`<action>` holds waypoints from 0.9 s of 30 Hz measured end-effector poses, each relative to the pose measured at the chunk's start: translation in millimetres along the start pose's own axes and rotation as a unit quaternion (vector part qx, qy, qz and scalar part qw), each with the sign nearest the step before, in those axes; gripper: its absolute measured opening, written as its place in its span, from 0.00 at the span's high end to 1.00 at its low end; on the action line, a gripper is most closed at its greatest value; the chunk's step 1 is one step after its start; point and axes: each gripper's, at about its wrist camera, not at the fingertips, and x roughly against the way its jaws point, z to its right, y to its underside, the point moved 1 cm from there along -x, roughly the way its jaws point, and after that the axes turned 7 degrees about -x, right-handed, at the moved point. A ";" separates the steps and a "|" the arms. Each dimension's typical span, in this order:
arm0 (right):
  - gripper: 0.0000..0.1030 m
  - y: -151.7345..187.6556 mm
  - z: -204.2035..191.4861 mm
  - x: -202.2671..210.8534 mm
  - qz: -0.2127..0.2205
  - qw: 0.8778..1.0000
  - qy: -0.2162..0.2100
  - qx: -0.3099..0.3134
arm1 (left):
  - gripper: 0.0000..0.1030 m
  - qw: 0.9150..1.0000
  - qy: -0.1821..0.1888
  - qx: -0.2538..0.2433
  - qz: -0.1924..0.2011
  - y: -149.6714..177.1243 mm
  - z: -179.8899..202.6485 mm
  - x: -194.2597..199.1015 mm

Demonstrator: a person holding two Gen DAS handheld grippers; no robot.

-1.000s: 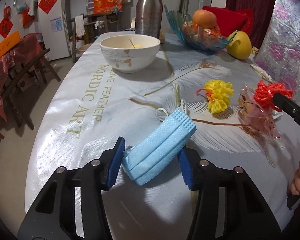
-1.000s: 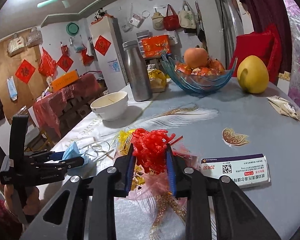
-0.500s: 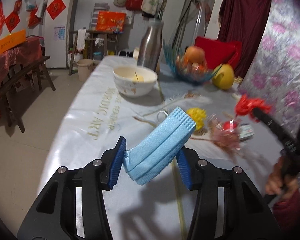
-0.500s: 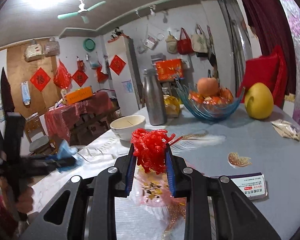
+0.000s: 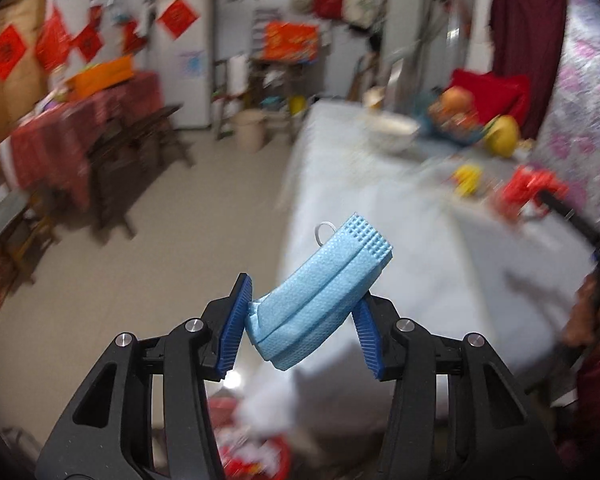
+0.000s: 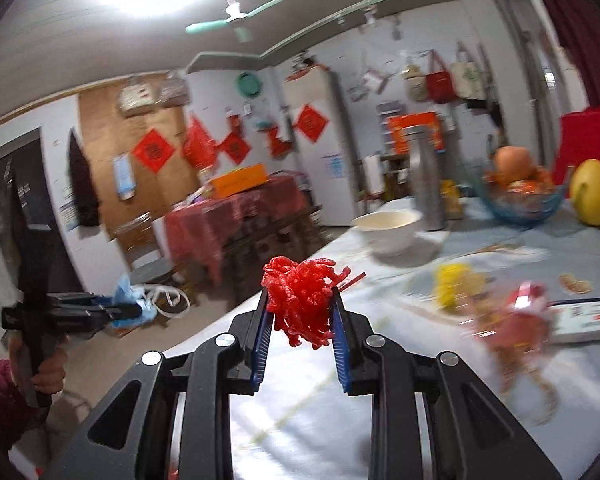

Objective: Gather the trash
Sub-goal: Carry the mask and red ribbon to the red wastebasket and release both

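Observation:
My left gripper (image 5: 300, 316) is shut on a folded blue face mask (image 5: 320, 296) and holds it in the air off the table's left edge, above a red bin (image 5: 256, 456) with white trash in it on the floor. My right gripper (image 6: 300, 312) is shut on a red tangled ribbon ball (image 6: 300, 296), lifted above the table. The left gripper with the mask shows at the left of the right wrist view (image 6: 132, 308). A yellow ribbon ball (image 6: 454, 284) and a pink crinkled wrapper (image 6: 516, 320) lie on the table.
The table (image 5: 400, 240) carries a white bowl (image 6: 386, 226), a steel flask (image 6: 428, 176), a blue fruit bowl (image 6: 520, 200), a yellow pomelo (image 6: 592, 192) and a medicine box (image 6: 580, 318). A red-clothed table and benches (image 5: 80, 144) stand across the floor.
Both grippers have lifted and swung left, away from the table, each keeping its load. The left gripper now hangs over the floor beside the table, above the red bin.

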 end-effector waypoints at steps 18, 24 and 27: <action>0.73 89.2 -203.9 -65.7 -0.176 0.970 -0.129 0.104 | 0.15 0.974 -0.035 0.129 -0.182 197.1 -111.1 -41.1; 0.73 121.3 -236.4 -93.0 -0.237 0.953 -0.142 0.125 | 0.09 0.974 -0.079 0.156 -0.142 183.0 -137.6 -16.2; 0.73 136.4 -251.2 -104.2 -0.261 0.944 -0.150 0.133 | 0.07 0.971 -0.105 0.172 -0.125 176.5 -151.2 -2.6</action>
